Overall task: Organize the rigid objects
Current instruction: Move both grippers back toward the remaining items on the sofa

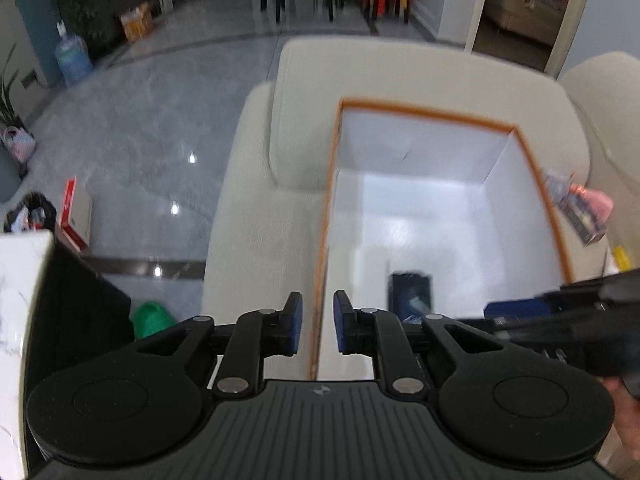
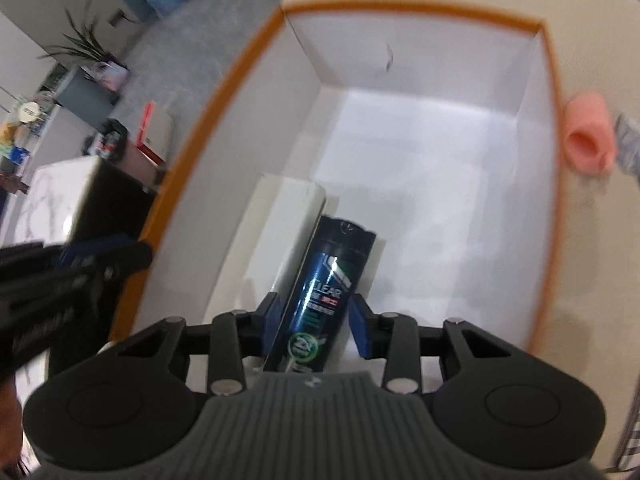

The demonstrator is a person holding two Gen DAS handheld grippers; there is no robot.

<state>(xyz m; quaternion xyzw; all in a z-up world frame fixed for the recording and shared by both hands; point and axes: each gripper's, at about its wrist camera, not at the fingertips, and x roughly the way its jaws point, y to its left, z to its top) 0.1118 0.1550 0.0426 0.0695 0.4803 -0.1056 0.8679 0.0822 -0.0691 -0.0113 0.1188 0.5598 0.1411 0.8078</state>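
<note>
A white cardboard box with an orange rim [image 1: 424, 110] [image 2: 400, 4] sits on a cream sofa [image 1: 260, 200]. My left gripper [image 1: 318, 300] straddles the box's left wall. Its blue pads are almost together, and the rim's edge shows in the thin gap. I cannot tell whether they press on it. Inside the box, my right gripper [image 2: 314, 300] is shut on a dark blue shampoo bottle [image 2: 336, 264] [image 1: 410, 294], one pad against each side. The bottle lies next to a white carton [image 2: 288, 216] by the left wall.
A pink tube-shaped thing [image 2: 586, 136] and a blue-printed packet [image 1: 580, 216] lie on the sofa just right of the box. A white marble table [image 1: 20, 300] stands at left. A green object [image 1: 150, 316] and a red-and-white carton [image 1: 76, 216] are on the grey floor.
</note>
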